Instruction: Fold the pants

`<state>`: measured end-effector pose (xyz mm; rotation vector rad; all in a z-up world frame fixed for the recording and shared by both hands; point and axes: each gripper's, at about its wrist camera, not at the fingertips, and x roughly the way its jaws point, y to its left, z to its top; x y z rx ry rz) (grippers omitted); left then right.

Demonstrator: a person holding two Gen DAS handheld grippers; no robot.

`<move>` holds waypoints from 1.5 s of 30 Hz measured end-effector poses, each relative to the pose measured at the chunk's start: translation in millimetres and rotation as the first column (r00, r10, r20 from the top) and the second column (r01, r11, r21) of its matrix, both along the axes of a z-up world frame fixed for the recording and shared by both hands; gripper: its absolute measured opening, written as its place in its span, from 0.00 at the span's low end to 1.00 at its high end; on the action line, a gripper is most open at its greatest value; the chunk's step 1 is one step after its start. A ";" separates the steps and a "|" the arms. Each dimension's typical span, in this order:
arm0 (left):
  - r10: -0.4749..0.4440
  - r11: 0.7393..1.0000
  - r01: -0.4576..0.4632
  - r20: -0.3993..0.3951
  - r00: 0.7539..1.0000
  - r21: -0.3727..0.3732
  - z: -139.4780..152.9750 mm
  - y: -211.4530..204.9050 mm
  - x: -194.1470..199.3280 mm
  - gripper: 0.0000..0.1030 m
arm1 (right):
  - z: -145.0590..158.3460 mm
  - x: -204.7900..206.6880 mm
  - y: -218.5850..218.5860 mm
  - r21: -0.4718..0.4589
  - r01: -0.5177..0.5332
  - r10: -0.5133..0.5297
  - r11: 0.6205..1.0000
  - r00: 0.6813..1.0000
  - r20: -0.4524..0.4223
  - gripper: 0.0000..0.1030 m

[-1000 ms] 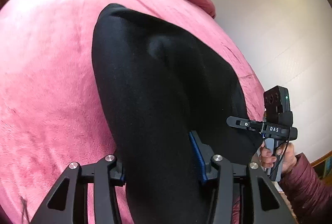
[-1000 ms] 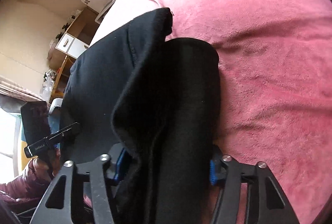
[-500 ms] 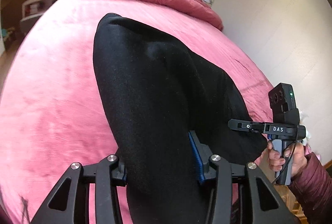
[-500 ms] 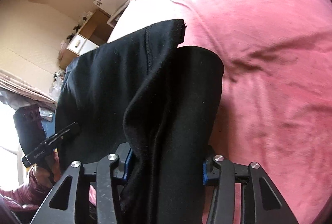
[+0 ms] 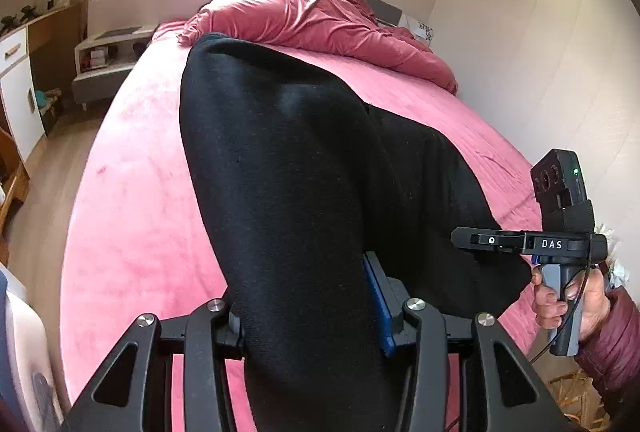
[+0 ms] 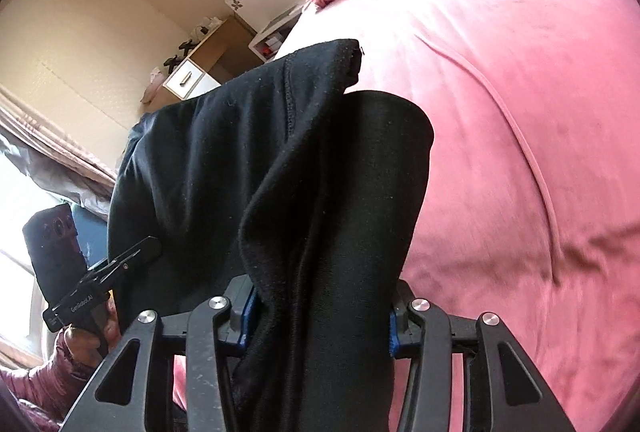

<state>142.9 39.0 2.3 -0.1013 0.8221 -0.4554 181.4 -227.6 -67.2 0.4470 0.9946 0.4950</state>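
Black pants (image 5: 288, 167) hang lifted above a pink bed (image 5: 132, 191), held at two points. My left gripper (image 5: 308, 316) is shut on the pants; the cloth drapes over it and hides its fingertips. My right gripper (image 6: 320, 316) is shut on another bunched part of the pants (image 6: 320, 199). The right gripper also shows at the right of the left wrist view (image 5: 472, 240), gripping the cloth's edge. The left gripper shows at the left of the right wrist view (image 6: 136, 256). The cloth spans between the two.
A crumpled pink duvet (image 5: 320, 19) lies at the head of the bed. A white bedside unit (image 5: 104, 59) and a desk with a drawer (image 5: 16, 71) stand left of the bed. A pale wall (image 5: 540, 51) runs along the right side.
Both grippers have risen and tilted up with the pants, lifting the cloth higher off the bed; the room and window have come into view. Both grips are unchanged.
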 end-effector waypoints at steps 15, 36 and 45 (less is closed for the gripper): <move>0.031 0.999 -0.030 -0.029 0.999 0.016 -23.2 16.2 84.2 0.46 | -1.1 67.4 9.2 -0.063 -0.026 0.026 0.998 1.000 0.003 0.46; 0.141 0.988 -0.153 -0.233 0.962 -0.033 -83.8 56.4 127.7 0.66 | -62.7 101.9 -12.6 -0.105 0.022 -0.036 0.994 0.991 -0.126 0.63; 0.299 0.953 -0.293 -0.083 0.951 0.073 -51.6 61.9 56.9 0.62 | 5.8 52.1 1.4 -0.342 0.064 -0.028 0.938 0.993 0.111 0.37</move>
